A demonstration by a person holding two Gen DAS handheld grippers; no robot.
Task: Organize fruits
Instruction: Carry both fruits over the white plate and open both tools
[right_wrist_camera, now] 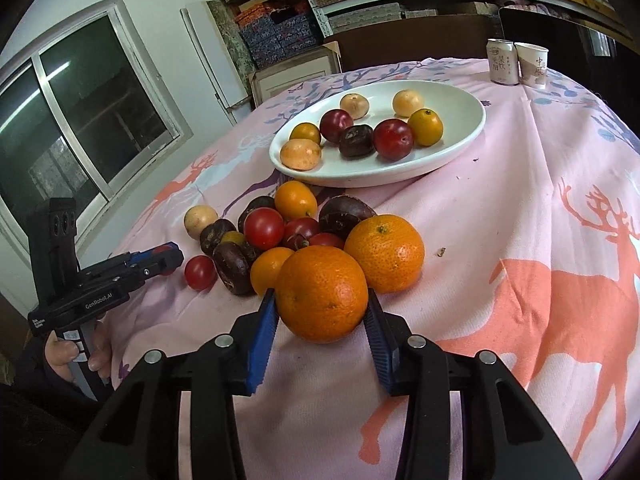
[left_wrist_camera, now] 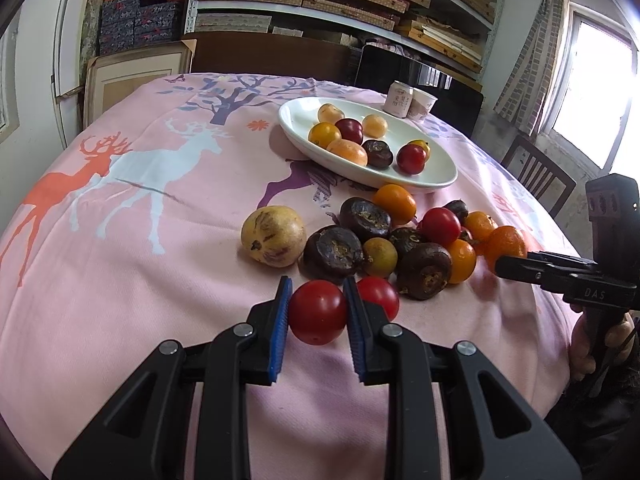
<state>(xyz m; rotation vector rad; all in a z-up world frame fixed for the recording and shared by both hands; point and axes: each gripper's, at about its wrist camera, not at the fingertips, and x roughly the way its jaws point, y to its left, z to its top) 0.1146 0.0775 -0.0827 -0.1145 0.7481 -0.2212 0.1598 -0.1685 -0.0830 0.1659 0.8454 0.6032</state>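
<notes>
While the left gripper [left_wrist_camera: 317, 307] clamps a red tomato [left_wrist_camera: 318, 312] between its fingers at 6 o'clock of the fruit pile [left_wrist_camera: 404, 236], the right gripper [right_wrist_camera: 322, 306] fingers press an orange [right_wrist_camera: 322, 294]; the white plate [right_wrist_camera: 460, 148] lies at 12 o'clock on the tabletop [left_wrist_camera: 160, 280]

Bright window [left_wrist_camera: 592, 92] glare, fisheye-bent edges, sharp focus.

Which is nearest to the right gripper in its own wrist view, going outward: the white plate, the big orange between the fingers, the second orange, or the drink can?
1. Big orange, between the right gripper pads.
2. Second orange, just behind, to the right.
3. White plate, mid-table.
4. Drink can, far edge, beside a paper cup.
</notes>
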